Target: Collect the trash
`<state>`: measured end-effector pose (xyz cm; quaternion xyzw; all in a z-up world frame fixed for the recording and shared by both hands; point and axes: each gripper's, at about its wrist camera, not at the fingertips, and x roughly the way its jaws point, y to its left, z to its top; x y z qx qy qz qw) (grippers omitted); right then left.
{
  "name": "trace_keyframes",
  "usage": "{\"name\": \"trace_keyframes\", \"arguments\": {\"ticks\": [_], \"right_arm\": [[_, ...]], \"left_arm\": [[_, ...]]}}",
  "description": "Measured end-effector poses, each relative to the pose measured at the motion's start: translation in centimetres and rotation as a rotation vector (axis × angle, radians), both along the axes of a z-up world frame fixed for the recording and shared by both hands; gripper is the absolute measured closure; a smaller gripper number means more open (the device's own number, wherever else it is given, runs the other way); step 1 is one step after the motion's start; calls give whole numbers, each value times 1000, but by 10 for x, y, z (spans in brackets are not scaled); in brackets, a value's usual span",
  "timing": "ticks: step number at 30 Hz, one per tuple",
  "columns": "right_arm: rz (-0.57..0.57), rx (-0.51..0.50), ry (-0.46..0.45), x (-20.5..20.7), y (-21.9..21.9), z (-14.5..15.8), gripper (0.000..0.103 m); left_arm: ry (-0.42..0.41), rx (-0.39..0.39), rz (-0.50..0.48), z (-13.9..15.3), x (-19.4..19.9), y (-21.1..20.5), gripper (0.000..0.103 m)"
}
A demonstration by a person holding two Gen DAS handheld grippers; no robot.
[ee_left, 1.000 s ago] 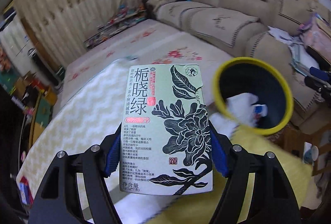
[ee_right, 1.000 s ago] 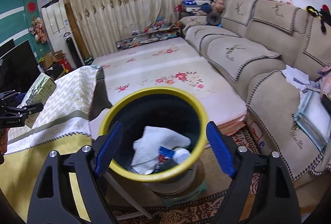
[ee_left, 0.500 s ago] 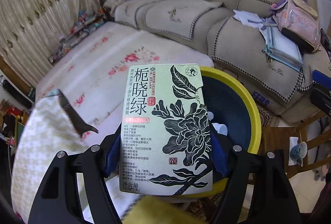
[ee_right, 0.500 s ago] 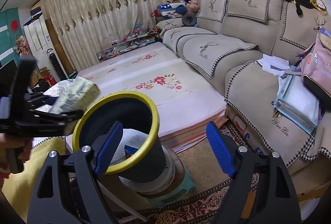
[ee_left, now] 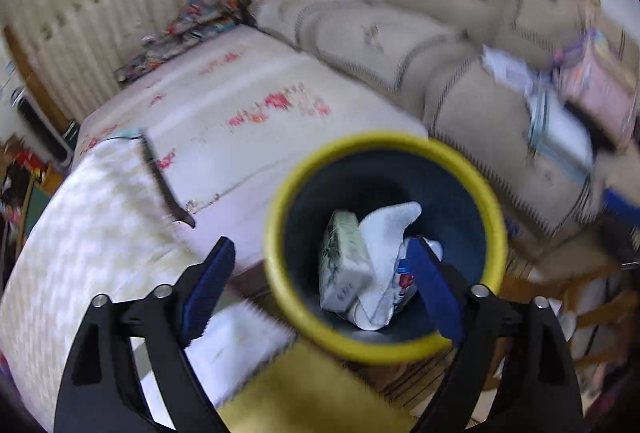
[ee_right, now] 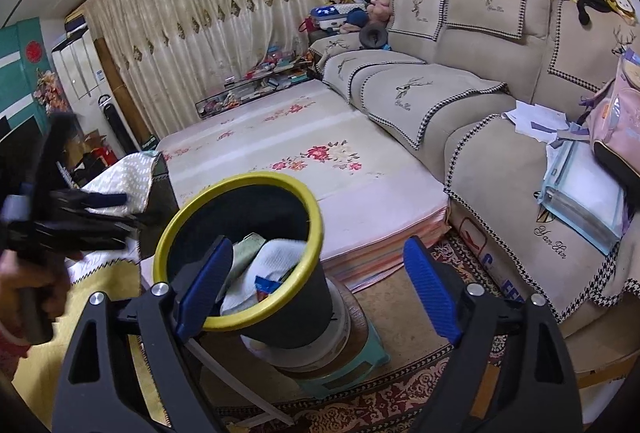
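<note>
The pale green printed tea box (ee_left: 343, 261), clamped in the left gripper (ee_left: 320, 289) a second ago, now lies inside the dark yellow-rimmed bin (ee_left: 280, 193), at nine o'clock of the white cloth (ee_left: 386, 233). Both the left and right gripper (ee_right: 316, 281) jaws are opening, empty.

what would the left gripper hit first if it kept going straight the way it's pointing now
Probably the trash inside the yellow-rimmed bin: the left gripper, jaws opening with nothing between them, aims into its mouth, where the green tea box lies against a white cloth. Blur leaves depth uncertain.
</note>
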<state>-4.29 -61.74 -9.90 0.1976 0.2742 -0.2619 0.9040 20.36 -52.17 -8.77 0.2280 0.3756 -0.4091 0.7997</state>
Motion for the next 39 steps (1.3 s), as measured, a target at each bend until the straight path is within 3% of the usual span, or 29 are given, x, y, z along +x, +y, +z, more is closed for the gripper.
{"name": "trace_keyframes", "arguments": {"ticks": [3, 6, 14, 21, 25, 30, 39], "right_arm": [[46, -4, 4, 7, 15, 1, 18], [90, -22, 12, 13, 32, 5, 15], [213, -129, -8, 14, 100, 41, 7], [297, -190, -50, 3, 148, 74, 7], [319, -197, -47, -4, 162, 79, 7], [321, -203, -31, -14, 167, 77, 7], [295, -211, -51, -18, 163, 80, 7]], "left_arm": [[-88, -109, 82, 35, -18, 62, 5], [-180, -179, 193, 57, -39, 127, 5], [-285, -222, 543, 71, -88, 290, 5], [-365, -279, 723, 91, -146, 396, 5], [-407, -269, 793, 97, -183, 425, 5], [-388, -262, 840, 90, -204, 448, 5], [-377, -266, 852, 91, -201, 440, 5]]}}
